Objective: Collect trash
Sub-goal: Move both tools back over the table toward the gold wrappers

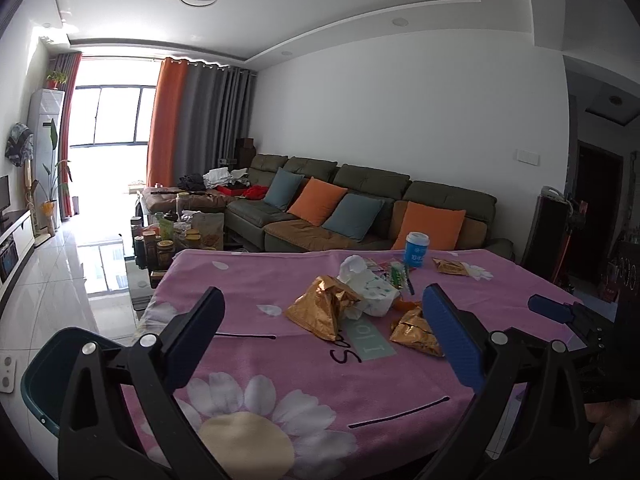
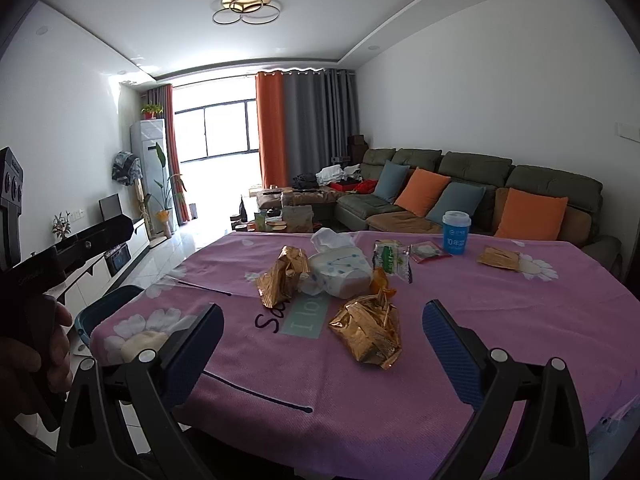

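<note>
Both tools, left tool (image 1: 320,332) and right tool (image 2: 322,344), gape empty; we judge the centre-frame gold wrapper (image 2: 370,334) light, crinkly, best pinched at its crumpled ridge.

Left gripper (image 1: 320,328): jaws spread wide, nothing between the fingers (image 1: 452,340), held level and pointing forward. Right gripper (image 2: 322,338): jaws likewise spread wide and empty, same forward pose. The two grippers sit side by side, apart. The right one's blue fingertip shows at the right edge of the left wrist view. The left hand (image 2: 44,344) wraps the grip of its tool at the left edge of the right wrist view.
</note>
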Motion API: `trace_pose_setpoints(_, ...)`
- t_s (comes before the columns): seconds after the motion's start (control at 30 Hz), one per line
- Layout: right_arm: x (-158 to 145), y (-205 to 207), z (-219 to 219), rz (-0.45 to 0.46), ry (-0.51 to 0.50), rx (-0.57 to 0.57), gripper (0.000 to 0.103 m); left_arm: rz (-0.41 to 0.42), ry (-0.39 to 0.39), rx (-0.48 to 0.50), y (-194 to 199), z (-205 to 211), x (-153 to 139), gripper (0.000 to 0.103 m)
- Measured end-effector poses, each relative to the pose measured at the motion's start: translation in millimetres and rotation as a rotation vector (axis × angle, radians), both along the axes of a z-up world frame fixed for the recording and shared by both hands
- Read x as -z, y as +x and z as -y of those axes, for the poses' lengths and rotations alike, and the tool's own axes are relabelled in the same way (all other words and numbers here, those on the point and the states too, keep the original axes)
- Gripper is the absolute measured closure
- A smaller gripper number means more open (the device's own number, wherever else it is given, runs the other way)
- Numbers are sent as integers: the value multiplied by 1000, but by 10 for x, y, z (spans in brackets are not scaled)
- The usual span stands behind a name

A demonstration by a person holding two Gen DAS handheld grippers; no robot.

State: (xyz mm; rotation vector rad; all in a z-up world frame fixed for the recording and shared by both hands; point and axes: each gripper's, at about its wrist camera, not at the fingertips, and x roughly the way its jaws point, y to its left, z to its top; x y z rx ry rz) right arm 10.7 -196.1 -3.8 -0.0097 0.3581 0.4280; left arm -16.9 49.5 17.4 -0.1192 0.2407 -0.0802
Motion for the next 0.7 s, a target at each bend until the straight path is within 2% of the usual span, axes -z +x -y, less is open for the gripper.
trace_pose_setpoints(0.3, 54, 10, 139, -32, -9, 54, 7, -7, 49, 65, 62, 275, 36, 6)
trace_pose_setpoints(0.63, 329, 671, 225, -211, 16, 78, 7, -89, 59, 68, 427, 234, 173, 6)
trace_pose_setpoints(0.7, 363, 788, 238, -235, 25, 77, 10, -108, 53, 70, 518, 218, 209, 6)
